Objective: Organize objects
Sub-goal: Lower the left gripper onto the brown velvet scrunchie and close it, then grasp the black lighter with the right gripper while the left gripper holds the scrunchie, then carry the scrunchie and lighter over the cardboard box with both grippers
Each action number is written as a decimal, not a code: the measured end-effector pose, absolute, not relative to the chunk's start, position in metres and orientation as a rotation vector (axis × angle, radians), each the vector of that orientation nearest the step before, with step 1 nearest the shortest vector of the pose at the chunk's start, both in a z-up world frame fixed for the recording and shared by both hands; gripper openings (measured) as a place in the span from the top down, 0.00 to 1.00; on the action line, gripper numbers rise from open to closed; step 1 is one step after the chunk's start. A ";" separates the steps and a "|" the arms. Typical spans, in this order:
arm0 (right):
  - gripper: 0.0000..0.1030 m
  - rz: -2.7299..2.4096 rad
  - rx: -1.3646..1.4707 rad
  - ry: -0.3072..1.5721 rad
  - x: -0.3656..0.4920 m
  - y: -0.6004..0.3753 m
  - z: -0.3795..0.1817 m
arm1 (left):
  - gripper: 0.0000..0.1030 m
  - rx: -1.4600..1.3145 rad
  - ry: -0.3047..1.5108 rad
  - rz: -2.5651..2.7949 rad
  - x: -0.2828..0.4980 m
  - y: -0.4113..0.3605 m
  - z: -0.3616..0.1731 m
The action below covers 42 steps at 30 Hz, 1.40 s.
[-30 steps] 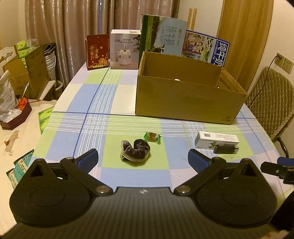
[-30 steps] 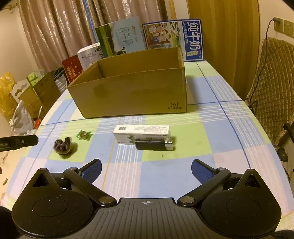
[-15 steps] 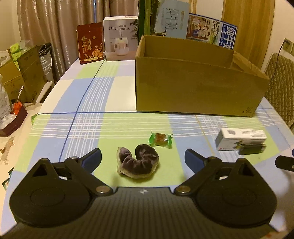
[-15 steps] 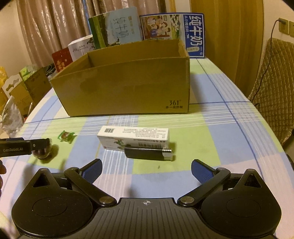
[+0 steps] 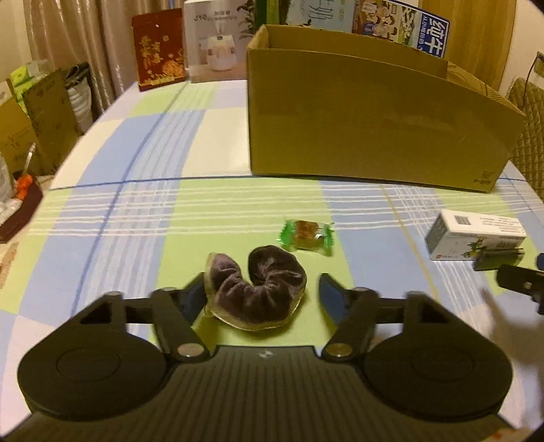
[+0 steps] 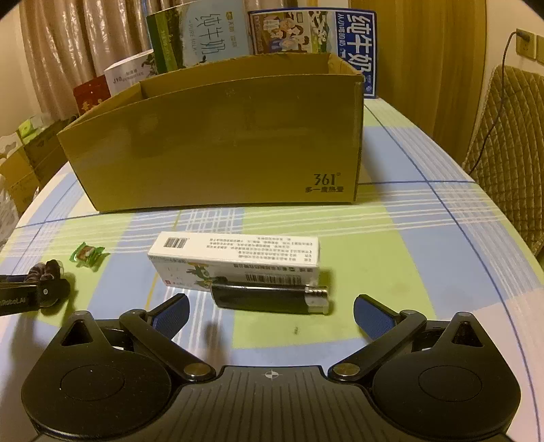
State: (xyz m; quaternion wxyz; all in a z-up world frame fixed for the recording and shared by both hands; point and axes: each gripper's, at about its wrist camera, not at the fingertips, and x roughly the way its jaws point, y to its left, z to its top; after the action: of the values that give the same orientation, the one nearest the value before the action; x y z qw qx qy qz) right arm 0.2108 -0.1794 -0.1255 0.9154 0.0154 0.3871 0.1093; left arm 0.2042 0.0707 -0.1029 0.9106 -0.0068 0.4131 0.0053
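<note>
Scrunchie (image 5: 256,294) at lower center sits btwn my left gripper (image 5: 261,294) fingers, spread, low over table (image 5: 374,258). Right gripper (image 6: 270,314) spread too, just short of lighter (image 6: 268,299) at frame center.

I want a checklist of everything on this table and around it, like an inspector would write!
Surface: checked tablecloth, blue, green and white.
Job's things: brown scrunchie, wrapped candy, white carton, black lighter touching the carton's near side, open cardboard box behind them.
Clutter: milk cartons, humidifier box and red box at the table's far end.
Grippers: left gripper open, fingers either side of the scrunchie; right gripper open, just short of the lighter.
Cables: one cable hanging from a wall plug.
Surroundings: curtains, padded chair, boxes beside the table.
</note>
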 end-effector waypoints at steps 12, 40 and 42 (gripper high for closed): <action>0.10 0.140 0.022 0.805 0.226 -0.167 -0.135 | 0.70 -0.033 0.816 -0.056 0.200 0.058 -0.098; 0.23 0.157 0.028 0.770 0.191 -0.177 -0.107 | 0.72 -0.005 0.805 -0.086 0.195 0.043 -0.096; 0.23 0.160 0.030 0.764 0.188 -0.179 -0.101 | 0.72 -0.001 0.806 -0.082 0.195 0.042 -0.093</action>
State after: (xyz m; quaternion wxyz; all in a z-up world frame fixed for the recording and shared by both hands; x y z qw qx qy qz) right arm 0.1879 -0.1788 -0.1013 0.9246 0.0146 0.3726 0.0780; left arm 0.1945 0.0418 -0.0932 0.9190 -0.0006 0.3923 -0.0397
